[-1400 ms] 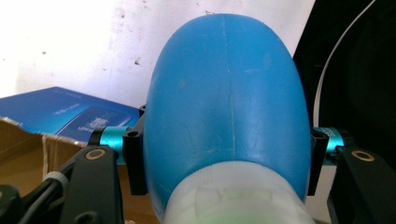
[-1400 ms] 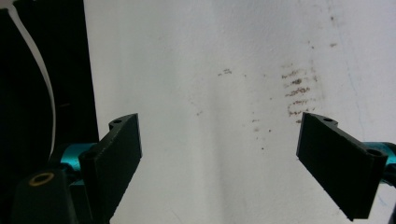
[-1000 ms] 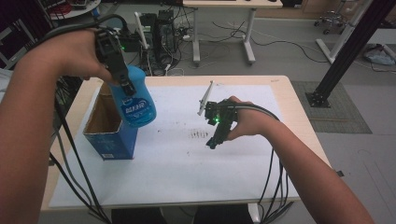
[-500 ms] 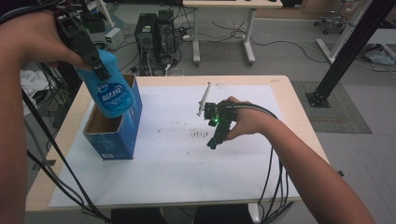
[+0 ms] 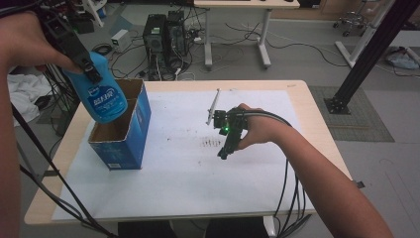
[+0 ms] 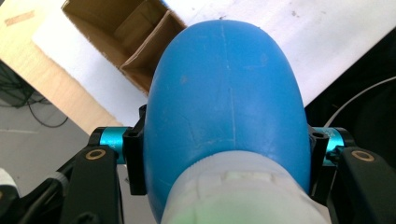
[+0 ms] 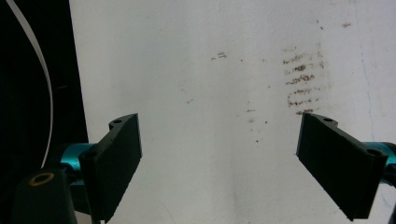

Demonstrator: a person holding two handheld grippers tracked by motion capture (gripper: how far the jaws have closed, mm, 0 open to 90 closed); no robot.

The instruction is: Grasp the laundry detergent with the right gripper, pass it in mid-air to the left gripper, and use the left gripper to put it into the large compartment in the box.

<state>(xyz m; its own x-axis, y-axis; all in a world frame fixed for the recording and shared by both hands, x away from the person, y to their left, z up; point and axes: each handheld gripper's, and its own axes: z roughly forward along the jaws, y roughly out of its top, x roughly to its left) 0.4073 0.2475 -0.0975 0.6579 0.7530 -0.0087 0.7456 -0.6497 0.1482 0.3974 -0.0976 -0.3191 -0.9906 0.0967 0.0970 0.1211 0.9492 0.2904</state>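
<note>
A: What is the left gripper carrying?

B: A blue bottle, clamped tight between both jaws. In the left gripper view the bottle bulges out past the jaws on either side, pale cap end nearest the camera. In the high view it hangs tilted over the open top of the blue cardboard box, out at about ten o'clock on the bench.

A: Anything in the box?

B: From the left gripper view the box shows brown walls and a cardboard divider splitting it into compartments. I see nothing lying inside the part that shows.

A: Can you read the bottle's label?

B: It has a white label with dark lettering, too blurred to read. The box has a small pale label low on its near face, also unreadable.

A: And the right gripper?

B: Jaws spread wide, holding nothing, hovering over the white sheet near the centre. In its own view, brown smudges sit at one o'clock. A thin grey rod lies at twelve o'clock from that hand.
</note>
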